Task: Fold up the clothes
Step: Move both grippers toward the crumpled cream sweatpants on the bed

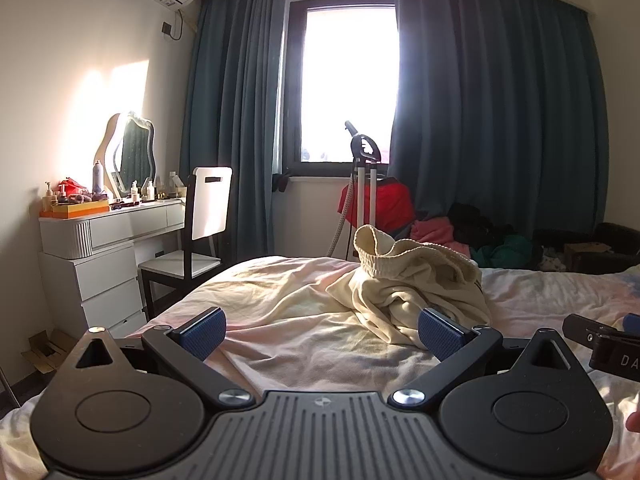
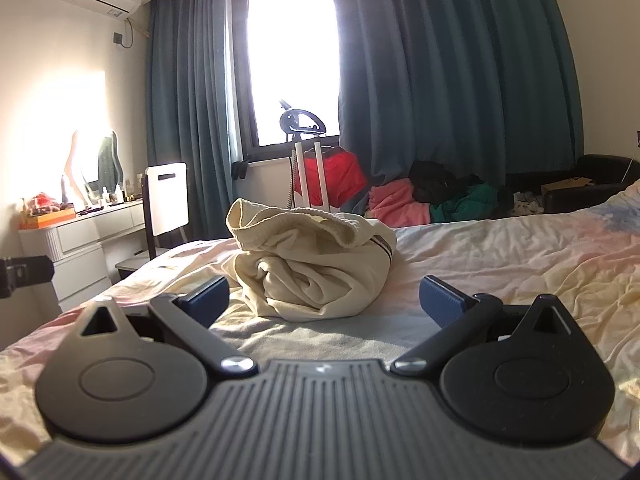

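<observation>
A crumpled cream garment [image 1: 416,284] with a ribbed waistband lies in a heap on the bed [image 1: 280,312]. In the right wrist view the garment [image 2: 316,268] shows a dark stripe on its right side. My left gripper [image 1: 322,332] is open and empty, low over the sheet, with the heap just ahead and to the right of it. My right gripper [image 2: 324,300] is open and empty, with the heap straight ahead between its blue pads [image 2: 440,300]. The right gripper's body shows at the right edge of the left wrist view [image 1: 604,344].
The bed [image 2: 500,264] has a rumpled pastel sheet. A white dresser [image 1: 100,248] with a mirror and bottles and a chair [image 1: 200,232] stand at the left. A garment steamer [image 1: 366,184], a pile of clothes [image 1: 460,228] and dark curtains are beyond the bed.
</observation>
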Demonstrator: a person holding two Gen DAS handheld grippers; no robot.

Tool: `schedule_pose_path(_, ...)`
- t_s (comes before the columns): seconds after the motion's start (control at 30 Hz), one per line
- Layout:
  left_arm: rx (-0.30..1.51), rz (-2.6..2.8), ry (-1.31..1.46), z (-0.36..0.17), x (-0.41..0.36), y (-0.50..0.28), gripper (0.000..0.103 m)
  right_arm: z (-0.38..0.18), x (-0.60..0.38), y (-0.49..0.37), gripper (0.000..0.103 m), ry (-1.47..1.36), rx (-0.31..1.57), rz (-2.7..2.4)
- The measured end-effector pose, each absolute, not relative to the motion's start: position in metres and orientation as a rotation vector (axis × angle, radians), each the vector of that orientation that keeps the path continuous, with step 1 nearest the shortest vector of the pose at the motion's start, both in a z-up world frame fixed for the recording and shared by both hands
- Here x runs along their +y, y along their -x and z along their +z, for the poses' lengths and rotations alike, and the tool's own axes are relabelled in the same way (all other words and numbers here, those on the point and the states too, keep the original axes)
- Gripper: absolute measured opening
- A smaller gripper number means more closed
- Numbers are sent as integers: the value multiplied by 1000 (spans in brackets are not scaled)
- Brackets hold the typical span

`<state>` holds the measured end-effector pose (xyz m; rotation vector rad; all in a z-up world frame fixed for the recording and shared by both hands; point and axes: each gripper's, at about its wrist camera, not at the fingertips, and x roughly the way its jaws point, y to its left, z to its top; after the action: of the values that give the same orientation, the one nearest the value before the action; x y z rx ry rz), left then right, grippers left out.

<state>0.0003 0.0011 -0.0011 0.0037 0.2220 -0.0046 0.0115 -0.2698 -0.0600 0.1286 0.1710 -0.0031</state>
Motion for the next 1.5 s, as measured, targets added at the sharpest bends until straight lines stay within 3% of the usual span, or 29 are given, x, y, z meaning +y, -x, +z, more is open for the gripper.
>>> schedule_pose_path(1.5,220,-19,-36,-4,0,0,103,-62,-263,-16,103,-161,223,35)
